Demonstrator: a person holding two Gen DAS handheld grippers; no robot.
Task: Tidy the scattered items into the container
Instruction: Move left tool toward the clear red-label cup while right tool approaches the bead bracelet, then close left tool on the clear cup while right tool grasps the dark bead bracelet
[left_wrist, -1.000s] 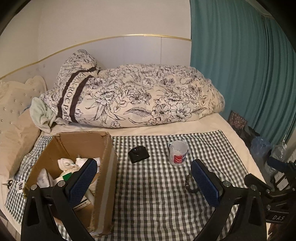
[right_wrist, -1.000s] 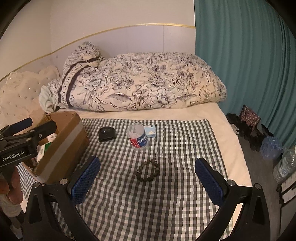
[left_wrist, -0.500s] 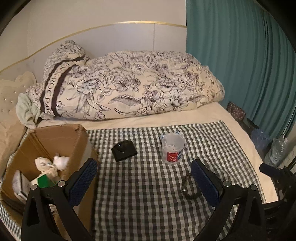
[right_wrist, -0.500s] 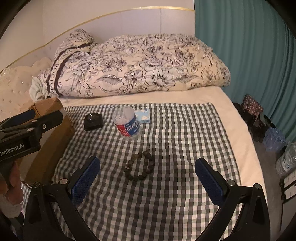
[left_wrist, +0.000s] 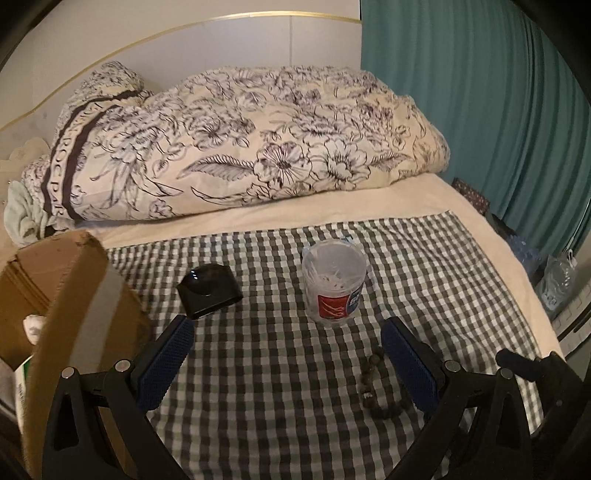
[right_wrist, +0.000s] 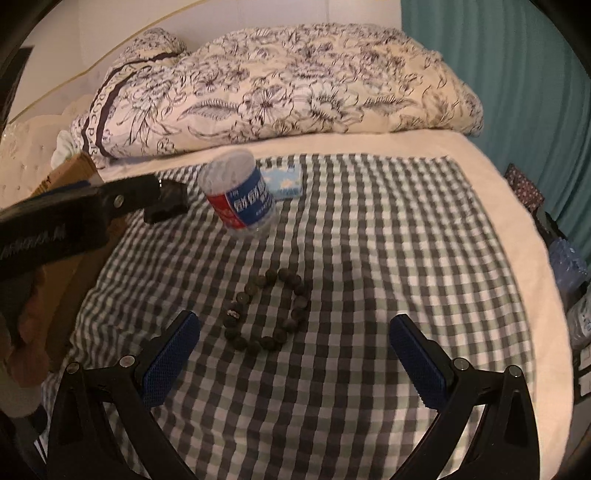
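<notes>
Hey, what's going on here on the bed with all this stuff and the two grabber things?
A person is tidying small items off a checked cloth into a cardboard box at the left. Both handheld grippers are open and empty. The right gripper hangs over a bead bracelet, which lies just ahead of its fingers. The left gripper points toward a black case and a clear tub of cotton swabs. A small blue packet lies behind the tub. The box already holds some things.
</notes>
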